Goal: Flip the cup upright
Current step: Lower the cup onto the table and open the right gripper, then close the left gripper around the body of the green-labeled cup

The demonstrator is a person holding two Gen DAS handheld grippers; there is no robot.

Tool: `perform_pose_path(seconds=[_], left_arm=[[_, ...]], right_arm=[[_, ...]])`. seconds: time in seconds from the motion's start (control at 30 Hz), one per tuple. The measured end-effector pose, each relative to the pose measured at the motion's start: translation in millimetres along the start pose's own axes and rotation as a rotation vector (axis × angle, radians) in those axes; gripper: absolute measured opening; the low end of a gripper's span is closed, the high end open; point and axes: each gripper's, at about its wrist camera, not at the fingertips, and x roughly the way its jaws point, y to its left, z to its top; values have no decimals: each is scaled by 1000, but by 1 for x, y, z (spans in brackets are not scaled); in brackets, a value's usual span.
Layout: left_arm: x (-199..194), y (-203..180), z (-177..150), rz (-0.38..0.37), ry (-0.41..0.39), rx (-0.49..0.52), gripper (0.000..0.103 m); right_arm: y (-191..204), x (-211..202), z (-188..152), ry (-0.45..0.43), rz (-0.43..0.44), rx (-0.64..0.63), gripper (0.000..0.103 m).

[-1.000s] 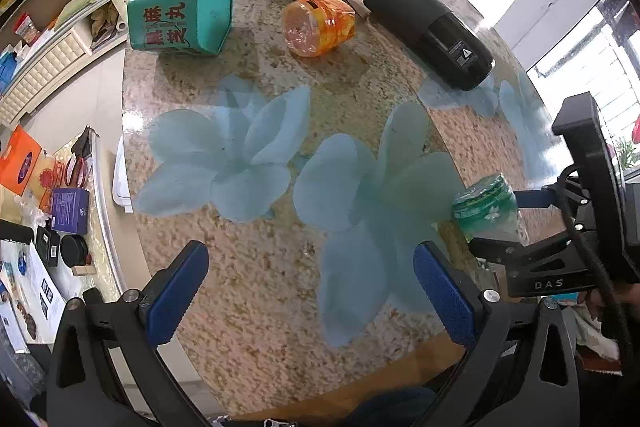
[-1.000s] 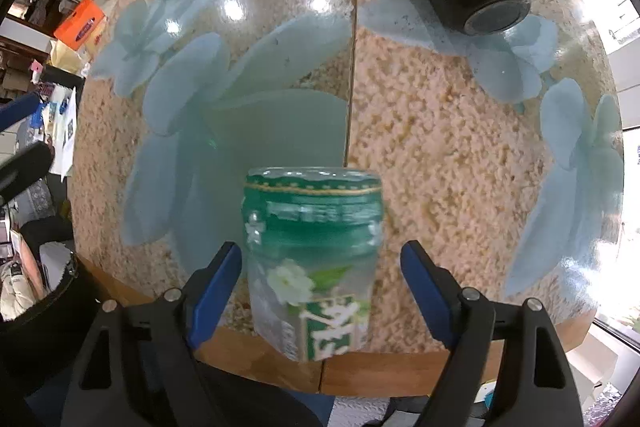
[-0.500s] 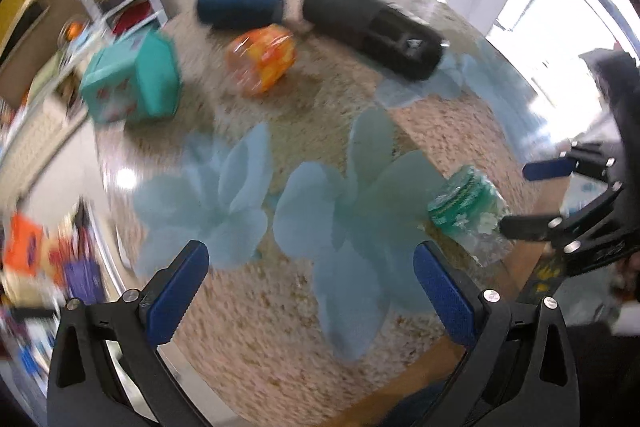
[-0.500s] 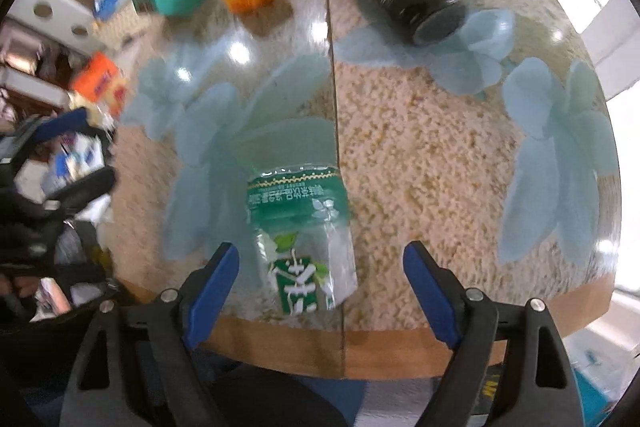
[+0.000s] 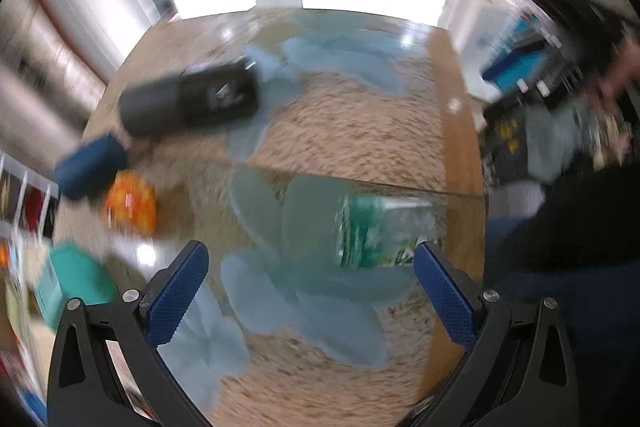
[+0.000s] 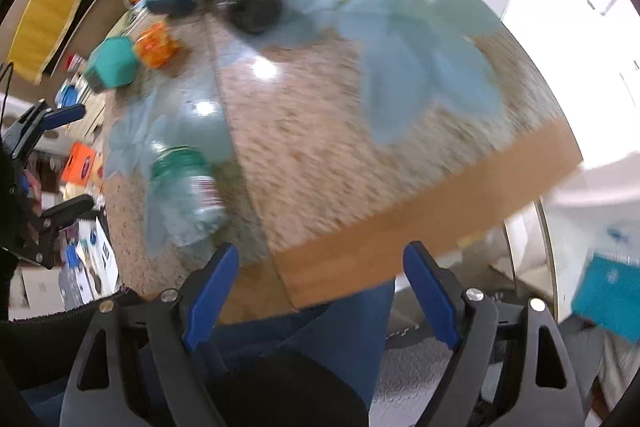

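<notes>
A clear plastic cup with a green band and label (image 5: 380, 231) lies on its side on the round speckled table (image 5: 360, 131), near its wooden front edge. It also shows in the right wrist view (image 6: 184, 195). My left gripper (image 5: 312, 291) is open and empty, and the cup lies ahead between its blue fingertips, nearer the right one. My right gripper (image 6: 320, 291) is open and empty, drawn back past the table edge, with the cup ahead to its left. The left gripper (image 6: 48, 155) shows at the far left of the right wrist view. Both views are blurred.
A large black cylinder (image 5: 192, 101), a dark blue cylinder (image 5: 92, 165), an orange container (image 5: 132, 205) and a teal box (image 5: 72, 279) lie on the far side of the table. A person's dark clothing (image 5: 580, 227) is at the right. Shelves and clutter surround the table.
Both grippers have swung quickly. The right one pulled back off the cup to beyond the table edge. The left one turned toward the cup, which now lies between its fingertips.
</notes>
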Motion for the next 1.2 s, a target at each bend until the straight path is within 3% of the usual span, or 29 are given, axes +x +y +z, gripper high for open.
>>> perform_pose_path(seconds=[0.2, 0.43, 0.57, 0.8, 1.03, 1.2], left_arm=[[4, -16, 0, -25, 60, 282, 103], [14, -56, -25, -98, 98, 762, 103], [34, -78, -43, -137, 110, 983, 103], [71, -95, -67, -220, 213, 1175, 102], [93, -97, -82, -301, 341, 1249, 68], [99, -96, -76, -325, 358, 1207, 65]], right_arm=[[-36, -17, -14, 2, -9, 91, 84], [-62, -18, -39, 9, -4, 211, 84], [-65, -13, -62, 12, 1, 291, 84], [-68, -12, -104, 17, 0, 430, 83], [-70, -10, -122, 13, 0, 505, 84], [-69, -10, -125, 7, -3, 521, 84]])
